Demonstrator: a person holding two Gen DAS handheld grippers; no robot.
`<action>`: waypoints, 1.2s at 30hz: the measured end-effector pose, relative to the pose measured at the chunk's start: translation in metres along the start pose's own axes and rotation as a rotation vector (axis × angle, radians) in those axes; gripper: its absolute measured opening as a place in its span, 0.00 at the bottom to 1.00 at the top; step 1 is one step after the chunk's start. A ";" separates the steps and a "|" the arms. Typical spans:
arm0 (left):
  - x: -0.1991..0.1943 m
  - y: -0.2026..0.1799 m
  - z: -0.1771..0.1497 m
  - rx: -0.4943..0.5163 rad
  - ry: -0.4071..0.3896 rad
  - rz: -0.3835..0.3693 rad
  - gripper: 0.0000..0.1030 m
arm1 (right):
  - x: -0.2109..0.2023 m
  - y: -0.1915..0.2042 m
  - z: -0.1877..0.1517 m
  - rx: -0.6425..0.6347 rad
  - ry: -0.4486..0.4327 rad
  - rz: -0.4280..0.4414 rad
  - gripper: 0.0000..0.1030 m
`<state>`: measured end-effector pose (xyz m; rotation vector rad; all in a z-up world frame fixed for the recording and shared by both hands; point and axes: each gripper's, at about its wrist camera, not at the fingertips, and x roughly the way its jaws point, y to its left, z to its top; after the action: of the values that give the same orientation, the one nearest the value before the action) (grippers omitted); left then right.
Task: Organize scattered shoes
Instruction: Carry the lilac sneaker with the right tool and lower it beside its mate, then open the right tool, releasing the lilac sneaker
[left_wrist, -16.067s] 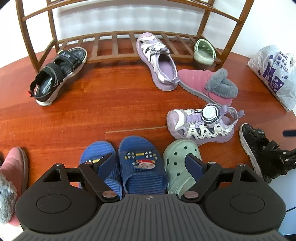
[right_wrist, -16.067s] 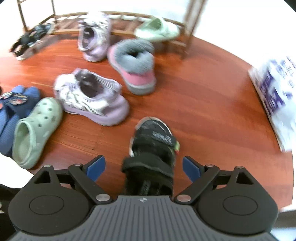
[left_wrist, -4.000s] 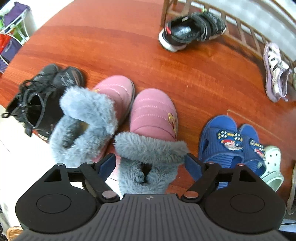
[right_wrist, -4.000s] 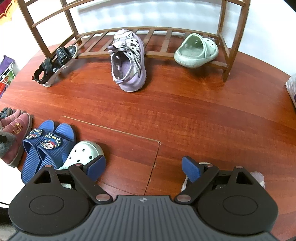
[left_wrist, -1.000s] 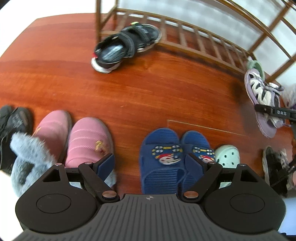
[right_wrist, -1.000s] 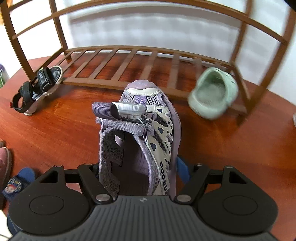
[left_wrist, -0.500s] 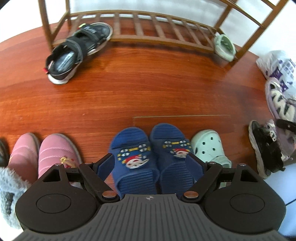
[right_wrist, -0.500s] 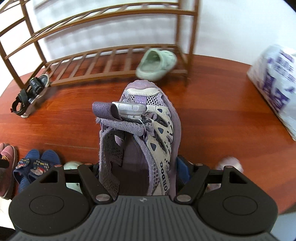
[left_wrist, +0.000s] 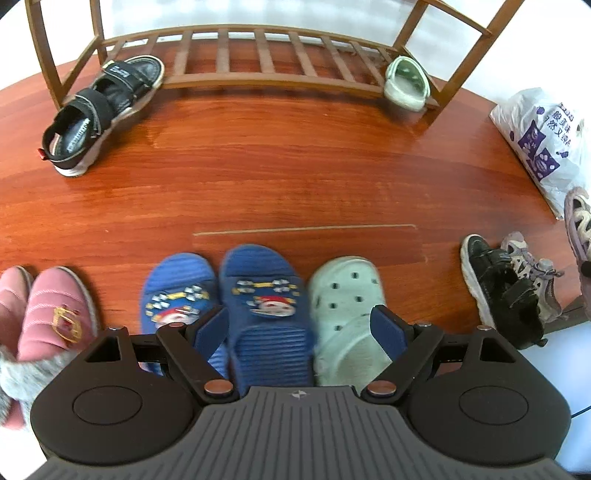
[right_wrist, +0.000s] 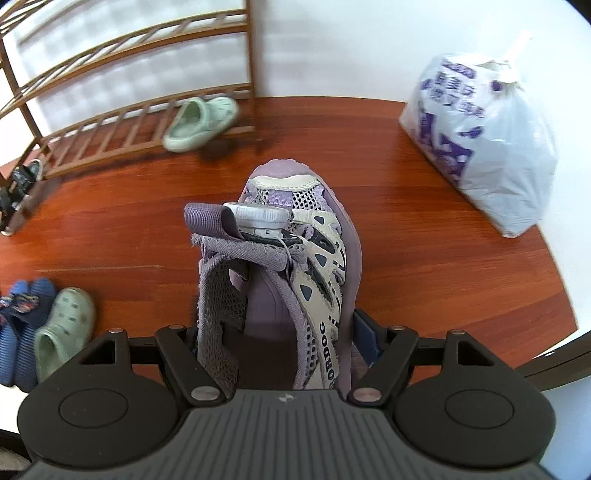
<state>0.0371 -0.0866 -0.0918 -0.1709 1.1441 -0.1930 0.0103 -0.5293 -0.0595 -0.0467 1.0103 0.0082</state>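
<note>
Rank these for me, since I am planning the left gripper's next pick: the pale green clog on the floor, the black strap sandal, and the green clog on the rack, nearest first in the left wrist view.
1. Pale green perforated clog: on the floor, at the left gripper.
2. Black strap sandal: far left, against the rack.
3. Green clog on the wooden rack: far right; too close to the sandal to rank firmly.

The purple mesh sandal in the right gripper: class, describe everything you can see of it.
The purple mesh sandal is a child-size sporty shoe with a lilac sole, cream overlays with dark cut-outs, grey-purple mesh sides, a round silver dial lace-closure and a fabric pull tab. Lettering runs along one side. The right gripper is clamped on its heel end, toe pointing away, above the red-brown wooden floor. Nothing else touches it.
</note>
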 end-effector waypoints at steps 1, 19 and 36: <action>0.000 -0.005 -0.001 -0.005 -0.002 0.000 0.82 | 0.002 -0.009 -0.001 -0.009 0.004 -0.006 0.77; -0.003 -0.080 -0.017 -0.055 -0.005 0.106 0.82 | 0.104 -0.121 -0.015 -0.066 0.134 0.061 0.77; -0.009 -0.072 -0.017 -0.100 -0.029 0.145 0.82 | 0.118 -0.119 -0.025 -0.024 0.181 0.079 0.85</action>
<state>0.0129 -0.1552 -0.0736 -0.1780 1.1334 -0.0050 0.0551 -0.6508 -0.1683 -0.0295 1.1927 0.0891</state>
